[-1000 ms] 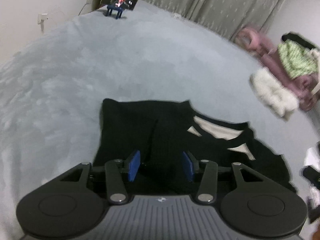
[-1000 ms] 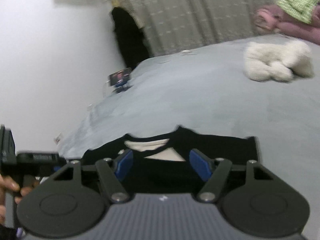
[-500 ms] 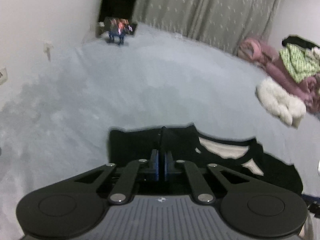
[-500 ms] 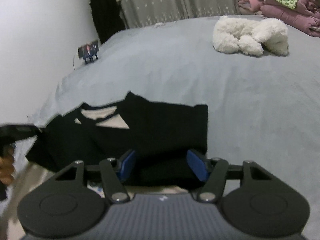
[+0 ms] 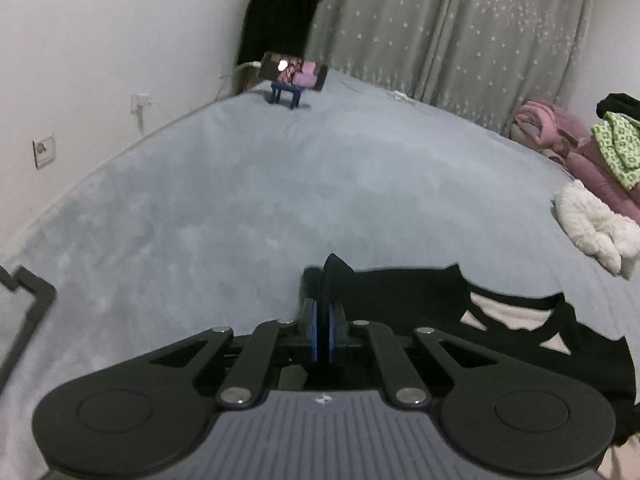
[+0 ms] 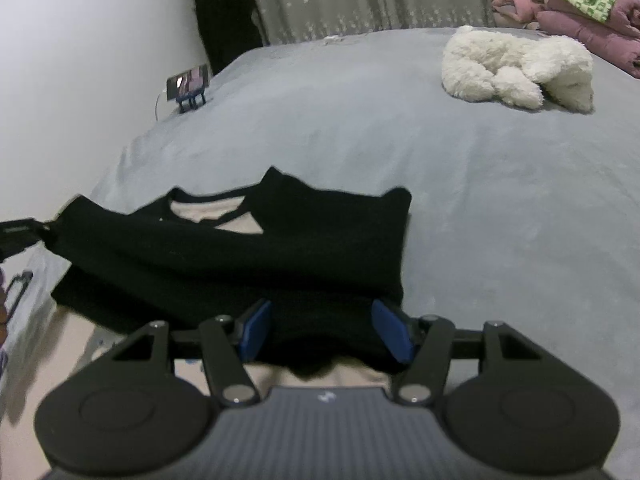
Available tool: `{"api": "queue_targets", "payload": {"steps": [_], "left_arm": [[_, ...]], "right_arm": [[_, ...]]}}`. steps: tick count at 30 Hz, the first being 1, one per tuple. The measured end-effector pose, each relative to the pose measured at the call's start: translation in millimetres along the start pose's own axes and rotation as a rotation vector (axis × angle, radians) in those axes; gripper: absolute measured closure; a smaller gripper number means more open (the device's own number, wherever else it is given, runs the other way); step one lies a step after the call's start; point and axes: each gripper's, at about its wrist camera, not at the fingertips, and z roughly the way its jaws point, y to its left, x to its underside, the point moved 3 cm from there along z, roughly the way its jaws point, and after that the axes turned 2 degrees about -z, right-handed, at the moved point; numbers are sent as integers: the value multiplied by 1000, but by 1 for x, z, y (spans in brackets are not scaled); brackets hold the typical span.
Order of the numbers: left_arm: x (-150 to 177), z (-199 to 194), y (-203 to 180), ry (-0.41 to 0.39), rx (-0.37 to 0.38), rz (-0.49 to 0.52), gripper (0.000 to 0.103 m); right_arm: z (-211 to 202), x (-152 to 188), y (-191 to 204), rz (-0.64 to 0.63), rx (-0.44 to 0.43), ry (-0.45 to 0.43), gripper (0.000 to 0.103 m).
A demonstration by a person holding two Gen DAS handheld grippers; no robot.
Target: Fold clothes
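Slipping is the main risk: the top (image 6: 248,248) is pinched only at its left corner by the left gripper (image 5: 320,334), whose pads are clamped together on the cloth. The right gripper (image 6: 326,336) is held apart around the near hem, nothing yet pressed. If the left side is lifted alone, the fold could be dragged crooked on the bed (image 6: 480,184). No containers are seen.

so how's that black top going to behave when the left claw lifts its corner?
Likely floppy: the black top lies flat and creased on the bed, so it should drape rather than hold shape. The left claw is shut on one thin edge, so the rest probably drags. Knit-looking fabric on plush bedding seems unlikely to slide freely.
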Motion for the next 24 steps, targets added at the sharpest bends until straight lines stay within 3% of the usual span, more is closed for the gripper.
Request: {"api": "queue_targets", "payload": {"steps": [5, 10, 14, 17, 18, 21, 22, 24], "left_arm": [[-1, 3, -3, 50, 54, -3, 97], [-5, -5, 2, 33, 7, -41, 92], [-13, -23, -11, -28, -74, 11, 91], [-20, -36, -28, -62, -56, 25, 90], [-22, -40, -34, -69, -41, 33, 89], [-15, -34, -74, 16, 176, 101, 75], [-12, -29, -89, 57, 252, 115, 75], [-3, -13, -125, 107, 337, 162, 75]], "right_arm": [[1, 2, -2, -23, 15, 25, 46], [-3, 3, -11, -8, 27, 31, 44], [-5, 3, -18, 11, 27, 30, 43], [-7, 3, -24, 26, 45, 25, 41], [-8, 3, -26, 32, 54, 23, 41], [-10, 3, -39, 76, 89, 17, 41], [-11, 3, -41, 89, 84, 13, 41], [-13, 4, -44, 112, 59, 0, 41]]}}
